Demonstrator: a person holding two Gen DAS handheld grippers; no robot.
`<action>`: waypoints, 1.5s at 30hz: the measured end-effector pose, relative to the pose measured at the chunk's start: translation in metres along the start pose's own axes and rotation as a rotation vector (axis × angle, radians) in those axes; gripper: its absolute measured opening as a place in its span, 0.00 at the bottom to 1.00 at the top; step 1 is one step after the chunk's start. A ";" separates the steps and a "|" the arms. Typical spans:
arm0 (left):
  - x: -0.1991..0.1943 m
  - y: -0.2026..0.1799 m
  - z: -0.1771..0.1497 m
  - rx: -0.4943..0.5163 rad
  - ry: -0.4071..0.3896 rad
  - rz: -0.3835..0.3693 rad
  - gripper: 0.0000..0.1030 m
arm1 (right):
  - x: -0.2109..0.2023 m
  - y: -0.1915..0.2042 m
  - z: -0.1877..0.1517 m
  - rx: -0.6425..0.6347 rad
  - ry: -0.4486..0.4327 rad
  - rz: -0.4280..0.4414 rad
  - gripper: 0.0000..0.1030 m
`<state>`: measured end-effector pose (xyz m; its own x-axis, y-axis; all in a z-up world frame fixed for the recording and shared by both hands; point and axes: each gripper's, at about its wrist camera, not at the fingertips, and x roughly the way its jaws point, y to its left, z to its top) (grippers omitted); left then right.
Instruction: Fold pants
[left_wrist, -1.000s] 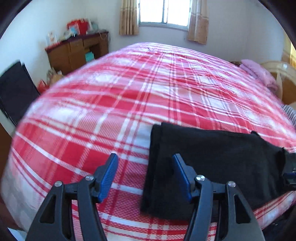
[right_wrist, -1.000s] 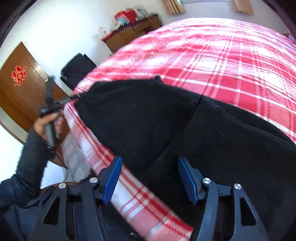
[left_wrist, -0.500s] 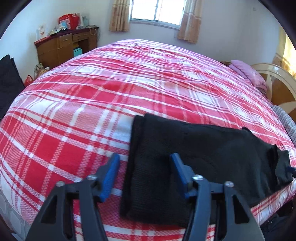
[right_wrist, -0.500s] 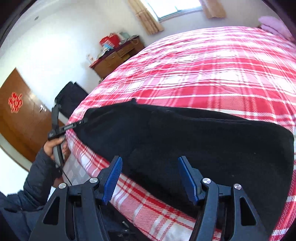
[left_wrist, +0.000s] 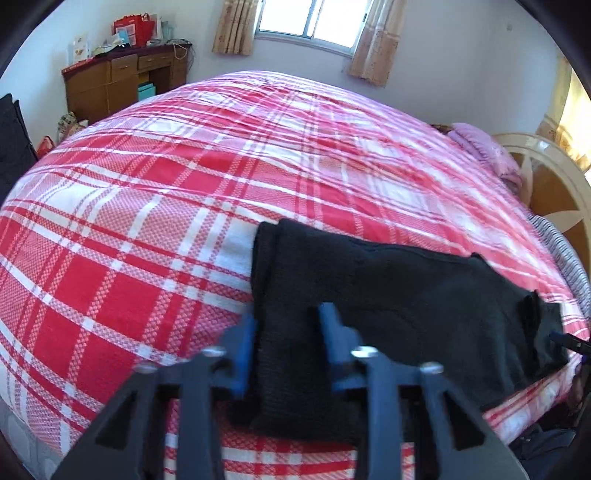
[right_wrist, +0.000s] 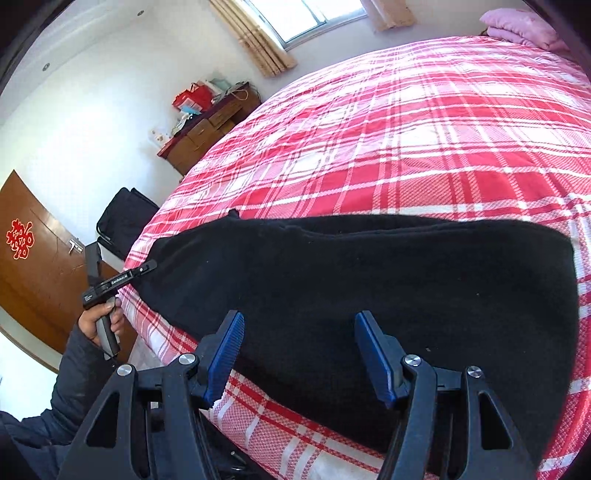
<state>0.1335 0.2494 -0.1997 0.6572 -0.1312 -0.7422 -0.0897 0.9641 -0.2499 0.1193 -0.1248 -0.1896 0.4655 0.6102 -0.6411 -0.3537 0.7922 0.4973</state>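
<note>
Black pants (left_wrist: 388, 295) lie folded lengthwise near the front edge of a bed with a red plaid cover (left_wrist: 184, 184). My left gripper (left_wrist: 288, 343) straddles the left end of the pants, its blue pads partly closed around the cloth, not clamped. In the right wrist view the pants (right_wrist: 369, 280) stretch across the bed, and my right gripper (right_wrist: 299, 350) is open just above their near edge, holding nothing. The left gripper (right_wrist: 147, 266) shows there at the pants' far left end, held by a hand.
A wooden desk (left_wrist: 122, 81) with red bags stands by the window wall. A black chair (right_wrist: 125, 221) and a brown door (right_wrist: 33, 280) are left of the bed. A pink pillow (left_wrist: 484, 151) and a headboard (left_wrist: 546, 184) are at the right.
My left gripper has moved right onto the pants' left end and its jaws have narrowed around the cloth. My right gripper has pulled back and stays open.
</note>
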 end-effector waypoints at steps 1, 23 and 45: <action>-0.002 0.000 0.000 -0.012 -0.004 -0.011 0.19 | -0.002 0.000 0.001 -0.002 -0.006 -0.001 0.62; -0.075 -0.227 0.054 0.209 -0.089 -0.507 0.18 | -0.081 -0.034 -0.002 0.050 -0.155 -0.142 0.62; 0.040 -0.430 -0.042 0.630 0.208 -0.452 0.19 | -0.124 -0.126 -0.001 0.319 -0.287 -0.232 0.62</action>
<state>0.1671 -0.1800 -0.1477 0.3702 -0.5202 -0.7696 0.6319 0.7483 -0.2019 0.1049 -0.3004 -0.1731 0.7235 0.3564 -0.5912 0.0314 0.8385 0.5440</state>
